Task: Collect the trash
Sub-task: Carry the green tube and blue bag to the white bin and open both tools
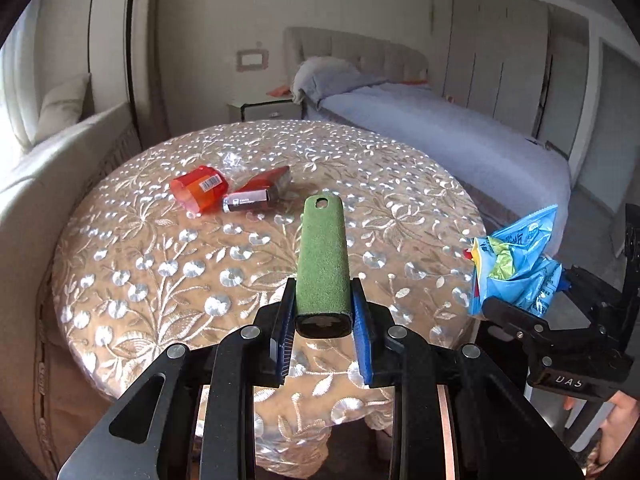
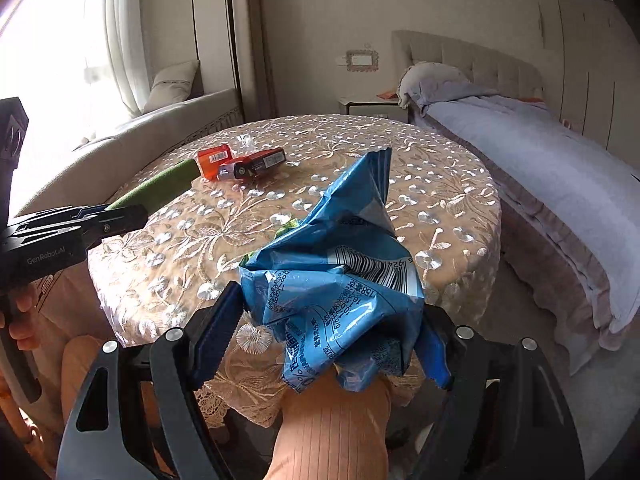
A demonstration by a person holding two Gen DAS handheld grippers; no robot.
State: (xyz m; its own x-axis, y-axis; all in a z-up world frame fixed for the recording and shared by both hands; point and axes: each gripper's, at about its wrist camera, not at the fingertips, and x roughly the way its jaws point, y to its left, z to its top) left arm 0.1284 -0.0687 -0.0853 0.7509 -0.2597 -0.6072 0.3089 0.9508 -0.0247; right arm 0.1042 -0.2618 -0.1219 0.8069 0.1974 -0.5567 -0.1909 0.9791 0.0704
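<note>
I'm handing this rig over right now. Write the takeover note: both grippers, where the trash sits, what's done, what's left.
Left gripper: shut on the green handle, which points out over the round table.
Right gripper: shut on the crumpled blue snack bag, held at the table's near edge.
Still on the table, far side: orange wrapper, dark small box touching it, clear plastic scrap behind them.
Done: blue bag picked up.
Left: drop the bag in a bin (none in view), then collect those three pieces.
</note>
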